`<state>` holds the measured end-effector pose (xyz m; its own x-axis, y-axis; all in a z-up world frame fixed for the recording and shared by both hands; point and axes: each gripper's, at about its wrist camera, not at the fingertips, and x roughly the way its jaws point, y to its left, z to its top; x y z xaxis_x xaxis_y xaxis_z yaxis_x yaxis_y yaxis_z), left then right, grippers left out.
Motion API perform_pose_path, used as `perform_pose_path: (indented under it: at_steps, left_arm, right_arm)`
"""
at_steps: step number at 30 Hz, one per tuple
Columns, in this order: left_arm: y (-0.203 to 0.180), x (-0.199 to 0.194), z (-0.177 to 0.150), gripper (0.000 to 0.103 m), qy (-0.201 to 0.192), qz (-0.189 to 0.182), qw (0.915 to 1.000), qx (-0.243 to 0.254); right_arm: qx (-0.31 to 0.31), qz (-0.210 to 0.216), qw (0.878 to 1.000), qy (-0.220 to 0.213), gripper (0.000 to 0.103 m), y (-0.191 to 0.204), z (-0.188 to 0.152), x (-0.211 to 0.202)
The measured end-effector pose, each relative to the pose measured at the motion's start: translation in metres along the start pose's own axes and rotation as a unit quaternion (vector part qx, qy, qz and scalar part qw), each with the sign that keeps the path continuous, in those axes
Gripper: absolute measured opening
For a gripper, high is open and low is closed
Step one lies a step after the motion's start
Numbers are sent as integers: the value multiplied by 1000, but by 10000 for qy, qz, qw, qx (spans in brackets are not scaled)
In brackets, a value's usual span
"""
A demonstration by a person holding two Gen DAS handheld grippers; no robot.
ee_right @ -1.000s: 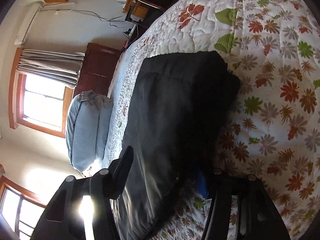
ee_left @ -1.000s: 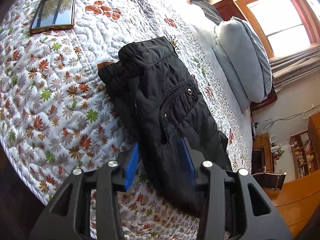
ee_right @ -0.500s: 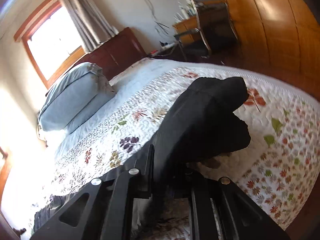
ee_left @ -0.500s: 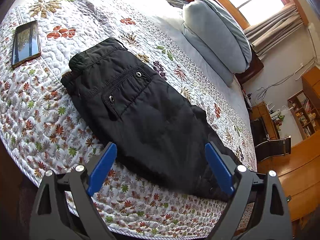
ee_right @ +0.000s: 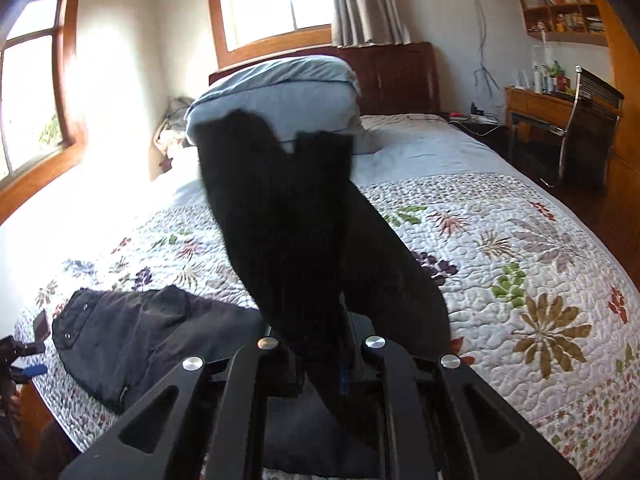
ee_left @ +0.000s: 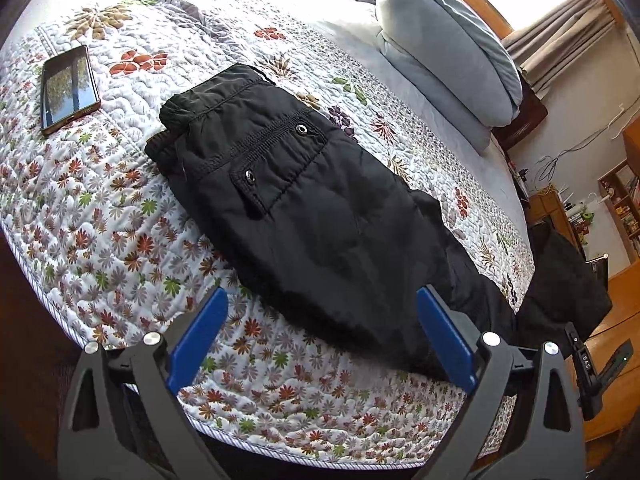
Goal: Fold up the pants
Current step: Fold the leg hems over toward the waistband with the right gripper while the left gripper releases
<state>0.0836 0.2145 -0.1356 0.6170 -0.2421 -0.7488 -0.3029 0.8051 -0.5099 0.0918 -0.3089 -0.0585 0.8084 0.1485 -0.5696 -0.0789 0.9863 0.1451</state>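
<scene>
Quilted floral bedspread (ee_left: 120, 208) covers the bed, biggest thing in both views; grey-blue folded duvet (ee_left: 448, 56) sits at the headboard end. Black pants (ee_left: 304, 208) lie on the quilt near the bed's front edge, already doubled lengthwise, waistband toward the phone (ee_left: 68, 88), legs running off to the lower right in the left wrist view. Long axis goes diagonally across, waist far, cuffs near the right side. Cuff end (ee_right: 280, 208) is lifted clear of the quilt, hanging up in front of the right camera, so the right hand is the one on the end that has to travel; waist end lies away to its left, flat on the bed. Fold likely means carrying cuffs over toward the waistband along that axis.

Right gripper (ee_right: 320, 356): jaws clamped nearly together, black fabric pinched between them. Left gripper (ee_left: 320, 340): jaws have just been opening, now spread wide, blue pads (ee_left: 200, 336) apart on either side of the thigh section, above it, nothing pressed or held. Left is nearer the middle of the pants.
</scene>
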Motion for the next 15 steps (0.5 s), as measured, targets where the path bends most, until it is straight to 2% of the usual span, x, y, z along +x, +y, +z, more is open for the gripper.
perform_pose_path:
  at_steps: [2,7,12,15]
  left_arm:
    - [-3,0,-1,95,14,15,10000,83]
    - [-11,1,-4,95,47,-19,9997,231]
    - [-19,6,-8,96,116,-78,9994,331]
    - [-22,11,-11,96,182,-82,9992,333]
  right_arm:
    - [-133,58,9996,238,12,14,-11,14]
    - [-613,-128,9961,628,12,51,-39,35]
    - [-1172,-356,9892,806,12,78,-62,40]
    - [-1657,-578,9808,846,12,96,-77,44]
